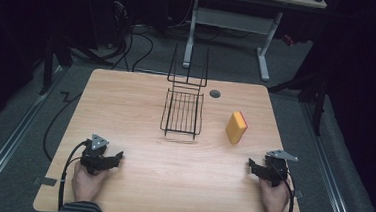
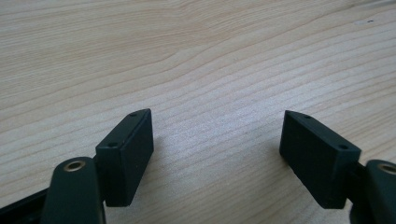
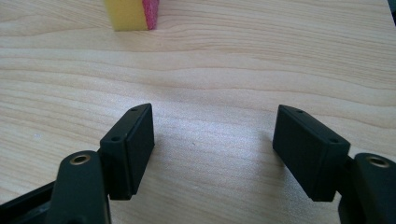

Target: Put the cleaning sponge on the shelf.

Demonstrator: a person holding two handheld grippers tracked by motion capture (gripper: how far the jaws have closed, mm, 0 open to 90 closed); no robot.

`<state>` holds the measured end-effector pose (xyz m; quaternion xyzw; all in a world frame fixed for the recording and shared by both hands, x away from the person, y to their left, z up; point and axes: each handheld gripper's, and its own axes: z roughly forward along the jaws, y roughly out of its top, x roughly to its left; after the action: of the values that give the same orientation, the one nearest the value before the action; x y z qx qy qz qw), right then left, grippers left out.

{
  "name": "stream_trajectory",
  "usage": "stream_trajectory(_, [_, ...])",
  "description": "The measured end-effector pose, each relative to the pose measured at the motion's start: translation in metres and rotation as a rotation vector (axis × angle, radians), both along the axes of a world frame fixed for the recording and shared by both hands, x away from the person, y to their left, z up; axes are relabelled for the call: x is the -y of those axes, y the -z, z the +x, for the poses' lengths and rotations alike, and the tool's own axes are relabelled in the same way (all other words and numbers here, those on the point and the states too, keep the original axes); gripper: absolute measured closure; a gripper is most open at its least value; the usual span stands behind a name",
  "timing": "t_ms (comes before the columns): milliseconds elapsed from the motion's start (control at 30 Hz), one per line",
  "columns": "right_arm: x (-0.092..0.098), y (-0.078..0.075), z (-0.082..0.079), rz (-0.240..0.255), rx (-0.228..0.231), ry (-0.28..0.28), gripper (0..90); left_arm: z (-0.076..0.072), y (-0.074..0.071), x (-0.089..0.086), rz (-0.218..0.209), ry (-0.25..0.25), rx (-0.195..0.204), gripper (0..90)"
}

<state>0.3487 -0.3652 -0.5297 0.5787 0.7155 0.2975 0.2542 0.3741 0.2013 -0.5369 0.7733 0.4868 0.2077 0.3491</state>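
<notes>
Though both the left gripper (image 2: 217,140) and right gripper (image 3: 214,135) rest released on the tabletop (image 1: 135,182), the sponge (image 1: 236,127) just ahead of the right one looks light, soft, squashy; pinch its broad faces.

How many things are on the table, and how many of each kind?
Wire rack: 1
Sponge: 1
Tongs: 2, the left tongs and the right tongs, both open
Total: 4
</notes>
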Motion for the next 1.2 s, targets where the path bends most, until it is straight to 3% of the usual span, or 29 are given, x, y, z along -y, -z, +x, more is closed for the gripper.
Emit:
stream_trajectory(367, [0.000, 0.000, 0.000, 0.003, 0.000, -0.003, 29.0, 0.000, 0.000, 0.000, 0.001, 0.000, 0.000, 26.4])
stream_trajectory(700, [-0.002, 0.000, 0.001, -0.001, -0.024, -0.052, 19.0, 0.000, 0.000, 0.000, 0.000, 0.000, 0.000, 26.4])
stream_trajectory(933, [-0.004, -0.002, -0.001, -0.007, -0.029, -0.063, 27.0, 0.000, 0.000, 0.000, -0.003, -0.001, 0.001, 26.4])
stream_trajectory(1067, [-0.007, -0.005, -0.003, -0.038, -0.014, -0.071, 29.8, 0.000, 0.000, 0.000, -0.003, -0.001, 0.001, 26.4])
stream_trajectory(1200, [-0.009, -0.010, -0.006, -0.006, 0.013, -0.082, 29.9, 0.000, 0.000, 0.000, -0.002, 0.000, 0.000, 26.4])
